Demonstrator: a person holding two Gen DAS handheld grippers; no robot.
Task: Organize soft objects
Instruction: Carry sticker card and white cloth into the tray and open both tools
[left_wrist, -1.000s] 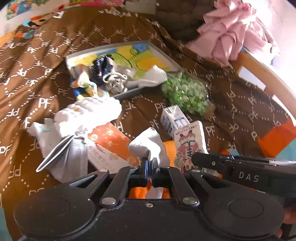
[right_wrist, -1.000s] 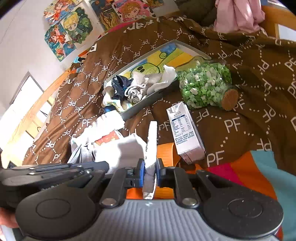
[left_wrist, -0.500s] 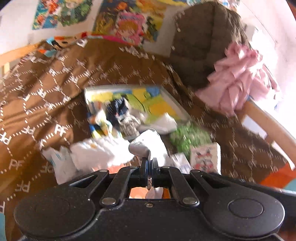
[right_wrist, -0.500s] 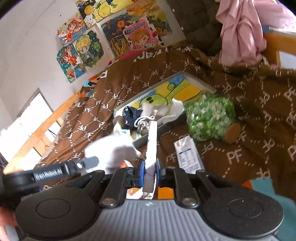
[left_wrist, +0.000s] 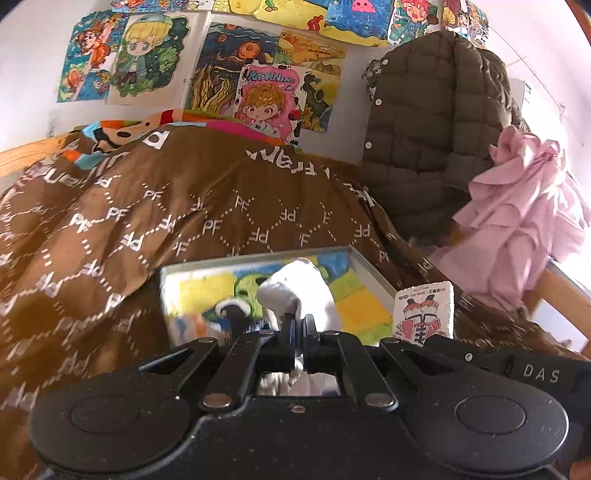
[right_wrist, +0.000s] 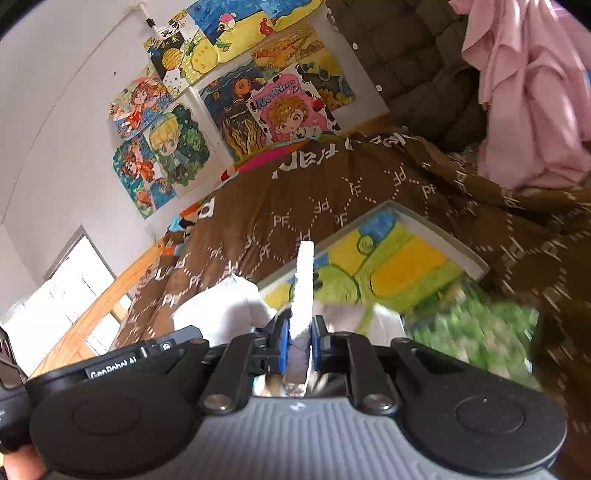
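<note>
My left gripper (left_wrist: 297, 325) is shut on a white soft cloth (left_wrist: 295, 291) and holds it up in front of the colourful tray (left_wrist: 369, 269) on the brown bedspread. My right gripper (right_wrist: 300, 336) is shut on the other end of the same white cloth (right_wrist: 304, 280), a thin edge that stands upright between the blue pads. More of the cloth (right_wrist: 221, 314) bulges at the left gripper's side. The tray (right_wrist: 443, 236) lies ahead of the right gripper. The clothes in the tray are mostly hidden behind the grippers.
A carton with a cartoon print (left_wrist: 424, 310) is beside the tray. A jar of green beads (right_wrist: 476, 328) lies blurred near the tray. A brown quilted jacket (left_wrist: 436, 122) and pink cloth (left_wrist: 524, 221) hang at the back right. Posters cover the wall; a wooden bed rail (right_wrist: 92, 306) runs left.
Both grippers have lifted and tilted upward with the white cloth, moving toward the tray. The items on the bed near the front have dropped out of view.
</note>
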